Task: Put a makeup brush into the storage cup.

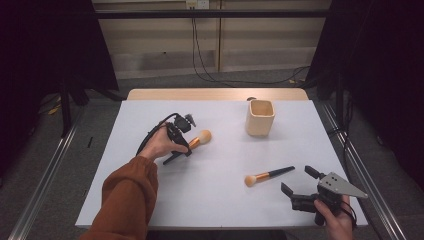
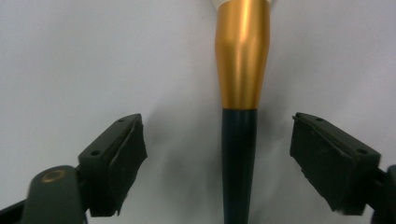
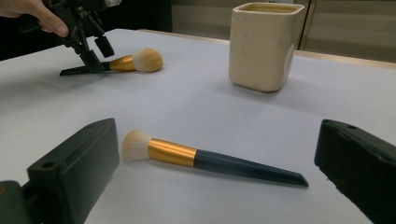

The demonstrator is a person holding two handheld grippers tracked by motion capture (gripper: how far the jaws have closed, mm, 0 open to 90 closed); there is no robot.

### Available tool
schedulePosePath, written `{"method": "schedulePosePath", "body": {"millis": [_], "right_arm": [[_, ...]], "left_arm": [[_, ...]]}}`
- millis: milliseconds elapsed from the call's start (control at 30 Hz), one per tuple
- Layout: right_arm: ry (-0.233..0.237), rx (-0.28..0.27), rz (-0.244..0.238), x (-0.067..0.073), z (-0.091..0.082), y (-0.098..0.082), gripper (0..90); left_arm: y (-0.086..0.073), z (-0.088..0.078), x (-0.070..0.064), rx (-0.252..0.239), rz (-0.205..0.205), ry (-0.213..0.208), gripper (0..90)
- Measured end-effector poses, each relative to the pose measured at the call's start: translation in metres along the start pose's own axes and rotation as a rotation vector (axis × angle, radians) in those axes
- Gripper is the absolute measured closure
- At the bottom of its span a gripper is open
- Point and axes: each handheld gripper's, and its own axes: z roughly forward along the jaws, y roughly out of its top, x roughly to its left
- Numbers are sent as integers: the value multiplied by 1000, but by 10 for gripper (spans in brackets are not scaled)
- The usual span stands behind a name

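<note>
Two makeup brushes with tan bristles, gold ferrules and black handles lie on the white table. One brush [image 1: 202,137] lies left of centre. My left gripper [image 1: 185,149] points down over its handle. In the left gripper view the jaws [image 2: 217,126] stand on either side of the brush [image 2: 242,70] with a gap on each side, so it is open. The other brush [image 1: 267,176] lies at the front right. My right gripper [image 1: 297,179] sits just behind its handle tip, open and with nothing between its jaws; that brush [image 3: 205,161] lies ahead of the gripper [image 3: 218,128].
A cream square cup [image 1: 260,117] stands upright at the back right of the white table [image 1: 220,200]; in the right gripper view the cup [image 3: 261,46] rises beyond the near brush. Metal rails run along the floor on both sides of the table.
</note>
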Motion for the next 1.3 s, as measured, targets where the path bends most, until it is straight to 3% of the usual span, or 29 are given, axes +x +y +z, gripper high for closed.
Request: {"method": "schedulePosePath", "body": {"millis": [200,333,433,533,633,700,733,967,1067,1300], "right_arm": [[0,2,6,0,-1,0,0],[1,3,2,0,-1,0,0],[3,5,0,1,0,0,0],[2,8,-1,1,0,-1,0],[1,10,10,0,0,0,0],[4,16,9,-1,1,-1,0],[2,19,11,-1,1,-1,0],[6,22,13,1,2,-1,0],[6,24,10,1,1,-2,0],[3,22,11,0,1,-2,0]], "left_arm": [[4,5,-2,24,15,-22,361],[4,4,-1,12,17,-34,467],[5,4,0,27,29,-41,484],[6,3,-1,43,51,-45,560],[8,4,-4,48,25,-41,604],[9,4,-5,61,30,-44,629],[10,3,-5,72,41,-46,688],[13,4,-5,90,10,-67,742],[13,4,-6,92,13,-56,744],[9,2,-4,54,-34,-71,747]]}}
